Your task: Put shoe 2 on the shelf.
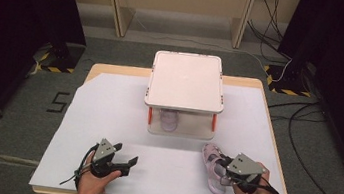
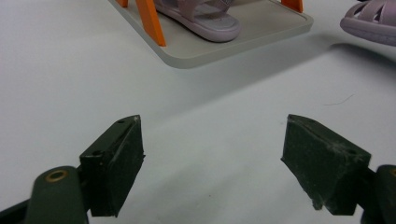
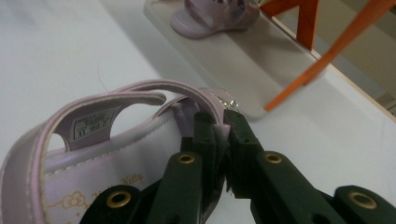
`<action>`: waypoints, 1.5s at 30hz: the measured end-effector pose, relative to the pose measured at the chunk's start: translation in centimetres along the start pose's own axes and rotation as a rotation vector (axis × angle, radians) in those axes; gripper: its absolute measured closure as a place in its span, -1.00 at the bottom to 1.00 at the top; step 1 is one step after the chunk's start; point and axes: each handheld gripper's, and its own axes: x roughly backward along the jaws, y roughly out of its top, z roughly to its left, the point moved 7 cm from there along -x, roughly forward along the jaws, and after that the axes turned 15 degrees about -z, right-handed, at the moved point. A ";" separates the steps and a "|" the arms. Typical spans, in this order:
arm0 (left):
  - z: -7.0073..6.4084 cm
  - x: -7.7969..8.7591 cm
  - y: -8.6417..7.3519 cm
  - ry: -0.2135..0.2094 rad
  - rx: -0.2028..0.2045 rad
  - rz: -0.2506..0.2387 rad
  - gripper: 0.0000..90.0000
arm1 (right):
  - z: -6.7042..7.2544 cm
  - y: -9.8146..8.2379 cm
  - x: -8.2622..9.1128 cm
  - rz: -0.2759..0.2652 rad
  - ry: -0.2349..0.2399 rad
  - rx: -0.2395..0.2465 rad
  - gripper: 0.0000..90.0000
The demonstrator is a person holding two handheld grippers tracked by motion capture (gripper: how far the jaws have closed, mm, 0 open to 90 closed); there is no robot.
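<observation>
A lilac child's sandal [image 1: 214, 169] lies at the table's near right, and my right gripper [image 1: 227, 166] is shut on it. In the right gripper view the two black jaws pinch the sandal's upper strap [image 3: 205, 100] near a sparkly ornament. A second lilac sandal [image 1: 169, 119] sits on the lower shelf of a small white rack [image 1: 186, 81] with orange legs. That shelved sandal [image 2: 201, 18] also shows at the top of the left gripper view. My left gripper [image 1: 126, 163] rests at the near left, open, its pads [image 2: 114, 158] wide apart over bare table.
The rack's flat top [image 1: 186, 79] stands mid-table on white paper [image 1: 106, 118] that covers a wooden tabletop. Cables [image 1: 303, 159] run over the floor to the right. Black and yellow tape marks [image 1: 55, 68] lie on the floor beyond the table's far corners.
</observation>
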 end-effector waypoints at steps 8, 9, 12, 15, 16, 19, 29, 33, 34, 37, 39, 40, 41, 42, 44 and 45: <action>0.0 0.0 0.0 -0.003 0.006 -0.002 -0.55 | -0.5 2.1 -4.0 -0.038 -0.009 0.017 0.88; 0.0 -0.1 0.0 -0.003 0.008 -0.005 -0.55 | -0.5 2.3 -4.5 -0.039 -0.010 0.018 0.88; 0.0 0.0 0.0 -0.003 0.008 -0.001 -0.55 | -1.0 3.0 -6.3 -0.051 -0.032 0.033 0.88; 0.0 0.0 0.0 -0.004 0.009 -0.005 -0.55 | -1.3 3.3 -8.1 -0.056 -0.049 0.036 0.88; 0.0 0.0 0.0 -0.005 0.010 -0.005 -0.55 | -1.5 3.4 -8.6 -0.056 -0.059 0.040 0.88; 0.0 0.0 0.0 -0.006 0.007 -0.004 -0.55 | -1.9 3.4 -10.2 -0.057 -0.078 0.046 0.88; -0.1 0.0 -0.1 -0.013 0.004 0.002 -0.55 | -2.9 2.9 -13.9 -0.037 -0.146 0.103 0.87; -0.1 0.0 0.0 -0.013 0.001 0.003 -0.55 | -3.1 2.3 -15.1 -0.019 -0.163 0.126 0.85; -0.1 0.0 0.0 -0.013 0.002 0.002 -0.55 | -3.0 2.4 -15.3 -0.025 -0.165 0.119 0.83; -0.1 0.0 0.0 -0.013 0.003 0.000 -0.55 | -3.0 2.6 -15.5 -0.010 -0.178 0.167 0.81; -0.2 0.0 0.0 -0.015 0.000 -0.001 -0.55 | -3.2 2.5 -15.8 -0.010 -0.185 0.181 0.82; -0.2 0.0 0.0 -0.015 0.000 -0.002 -0.55 | -3.4 2.6 -15.9 -0.011 -0.192 0.187 0.82; -0.2 0.0 0.0 -0.015 0.002 -0.004 -0.55 | -3.4 2.6 -15.9 -0.005 -0.198 0.190 0.82; -0.2 0.0 0.0 -0.014 0.000 -0.002 -0.55 | -3.5 2.6 -16.0 -0.001 -0.196 0.204 0.82; -0.2 0.0 0.0 -0.015 0.000 0.000 -0.55 | -3.7 2.5 -16.1 0.002 -0.207 0.223 0.76; -0.2 0.0 0.0 -0.015 -0.001 0.001 -0.55 | -3.8 2.4 -16.2 0.007 -0.206 0.215 0.67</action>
